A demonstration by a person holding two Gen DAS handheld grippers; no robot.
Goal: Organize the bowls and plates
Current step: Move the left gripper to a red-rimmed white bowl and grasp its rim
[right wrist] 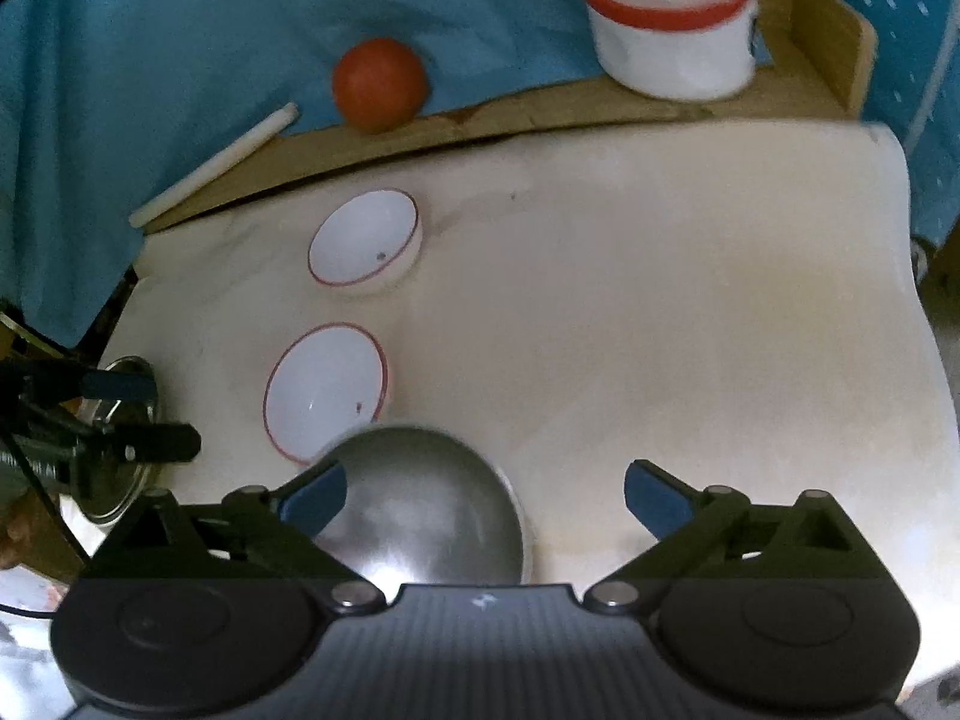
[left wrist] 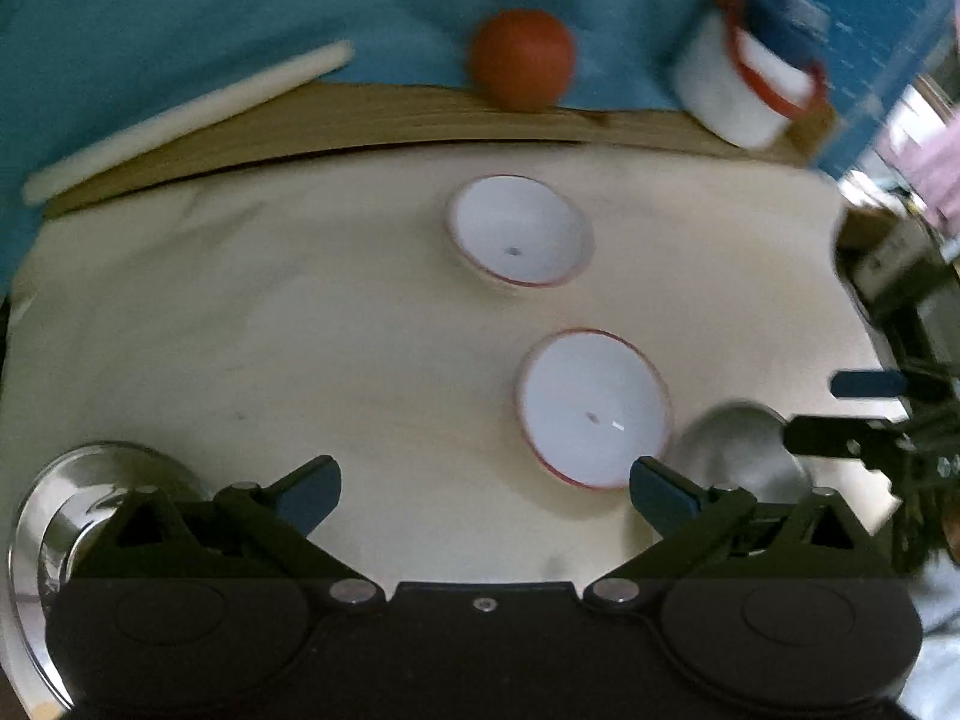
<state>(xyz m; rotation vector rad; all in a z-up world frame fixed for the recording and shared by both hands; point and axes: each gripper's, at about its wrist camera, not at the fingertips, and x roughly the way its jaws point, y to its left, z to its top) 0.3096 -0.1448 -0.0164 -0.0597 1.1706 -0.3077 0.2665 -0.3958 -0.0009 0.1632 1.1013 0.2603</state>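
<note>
2 white bowls (left wrist: 521, 231) (left wrist: 594, 408), 2 steel dishes (right wrist: 420, 510) (left wrist: 66, 510), 1 orange ball (left wrist: 521, 58), 1 white bucket (right wrist: 672, 30).

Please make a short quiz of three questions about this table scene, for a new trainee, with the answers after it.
1. True or false: the left tongs hold a bowl.
2. How many white bowls with a red rim stand on the cloth?
3. Which thing lies nearest the right tongs? A) the orange ball B) the steel bowl C) the white tub

Key
1. False: both tongs are open and hold nothing.
2. Two: the far bowl and the near bowl.
3. B: the steel bowl, dome up, sits just ahead of the right tongs' left finger.
</note>
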